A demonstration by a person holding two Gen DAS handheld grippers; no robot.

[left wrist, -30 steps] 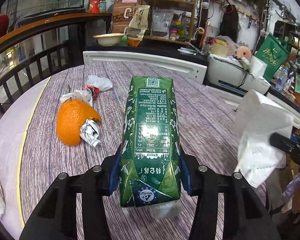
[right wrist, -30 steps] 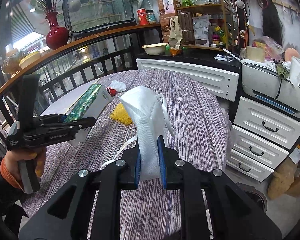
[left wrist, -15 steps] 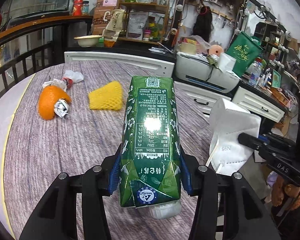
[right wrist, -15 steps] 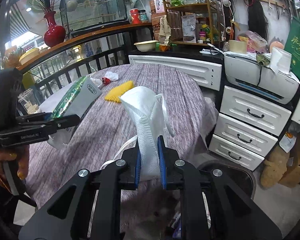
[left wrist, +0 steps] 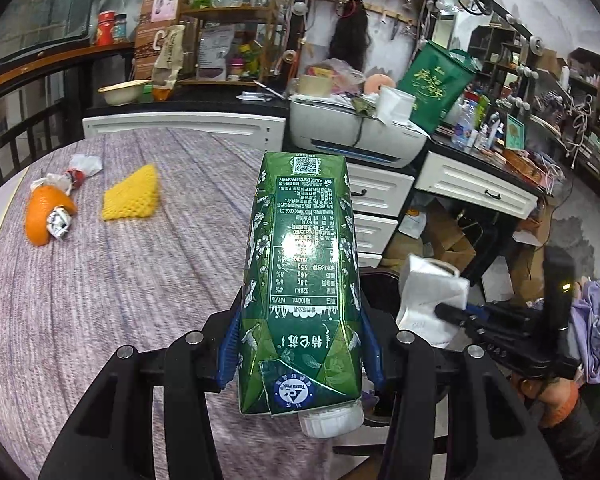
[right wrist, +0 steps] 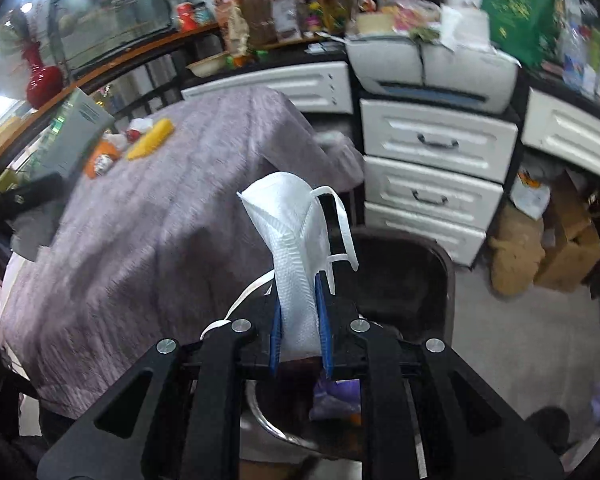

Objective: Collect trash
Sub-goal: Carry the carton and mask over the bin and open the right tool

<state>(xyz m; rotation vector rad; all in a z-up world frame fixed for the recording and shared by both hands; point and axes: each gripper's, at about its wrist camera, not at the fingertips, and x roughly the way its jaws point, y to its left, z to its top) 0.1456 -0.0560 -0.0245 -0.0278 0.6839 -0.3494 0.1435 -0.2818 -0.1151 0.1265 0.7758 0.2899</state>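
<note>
My left gripper [left wrist: 300, 344] is shut on a green drink carton [left wrist: 300, 272], held over the table's right edge with its white cap towards me. My right gripper [right wrist: 299, 320] is shut on a folded white face mask [right wrist: 294, 248] that hangs over a dark bin [right wrist: 404, 276] beside the table; the same mask [left wrist: 428, 296] and bin [left wrist: 380, 280] show at the right of the left wrist view. On the table lie an orange peel with crumpled wrappers [left wrist: 46, 216], a yellow foam net [left wrist: 130, 196] and a white wrapper [left wrist: 82, 166].
The round table wears a purple-grey cloth [left wrist: 100, 280]. White drawer cabinets [right wrist: 432, 176] and a printer [left wrist: 360, 136] stand behind the bin. Cardboard boxes and bags [right wrist: 540, 248] sit on the floor at the right. A dark railing [left wrist: 16, 128] runs behind the table.
Both grippers have swung right, off the table's middle toward its edge. The mask has dropped lower and now hangs over the dark bin. The peel and net have slid to the left.
</note>
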